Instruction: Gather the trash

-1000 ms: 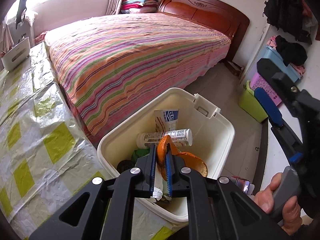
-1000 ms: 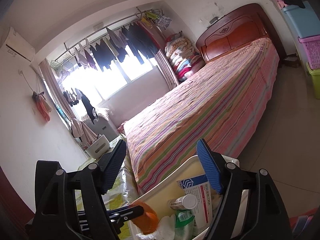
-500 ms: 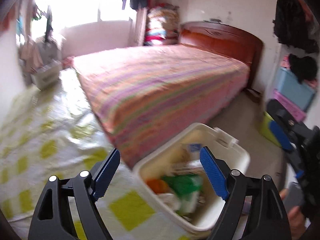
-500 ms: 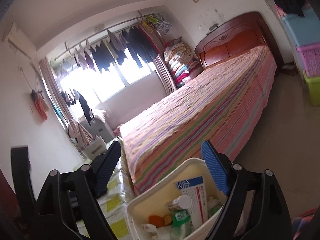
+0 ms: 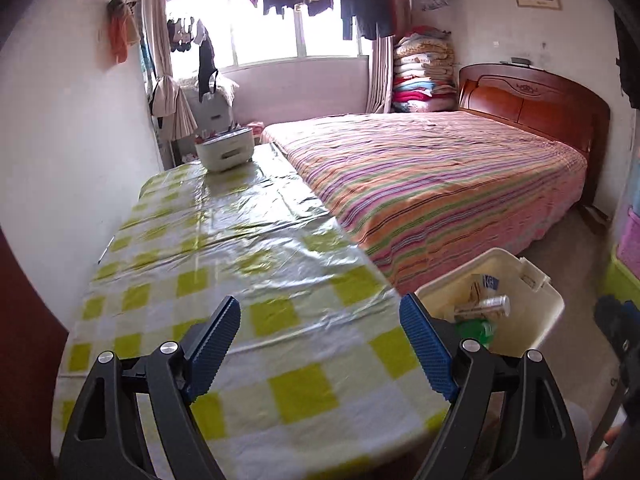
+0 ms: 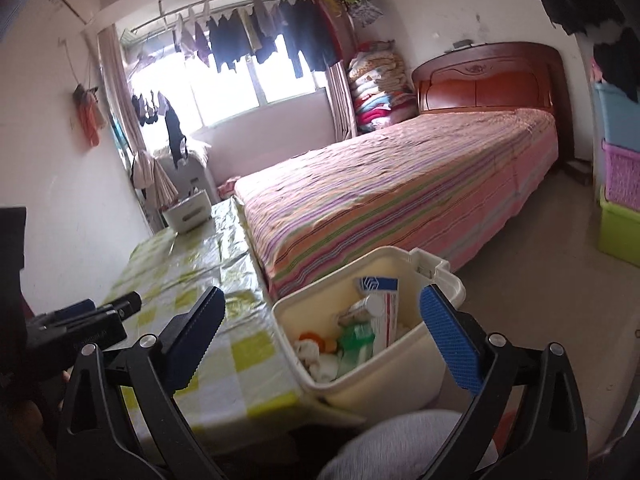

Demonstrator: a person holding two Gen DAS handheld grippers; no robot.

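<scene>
A cream trash bin (image 5: 548, 320) stands on the floor at the table's right edge; it also shows in the right wrist view (image 6: 384, 376). In it lie a white box with a blue logo (image 6: 386, 300), a green wrapper (image 6: 354, 344), an orange peel (image 6: 310, 337), white tissue (image 6: 320, 364) and a small bottle (image 5: 490, 304). My left gripper (image 5: 320, 344) is open and empty above the yellow-checked tablecloth (image 5: 224, 248). My right gripper (image 6: 320, 336) is open and empty, over the bin's near left side.
A white basket (image 5: 226, 151) stands at the table's far end. A bed with a striped cover (image 5: 440, 176) runs along the table's right side. Stacked coloured crates (image 6: 622, 184) stand at the right wall. A grey-clad knee (image 6: 404, 444) is below the right gripper.
My left gripper opened, let the orange peel fall into the bin, and swung up and left over the table. My right gripper stayed open and tilted down towards the bin.
</scene>
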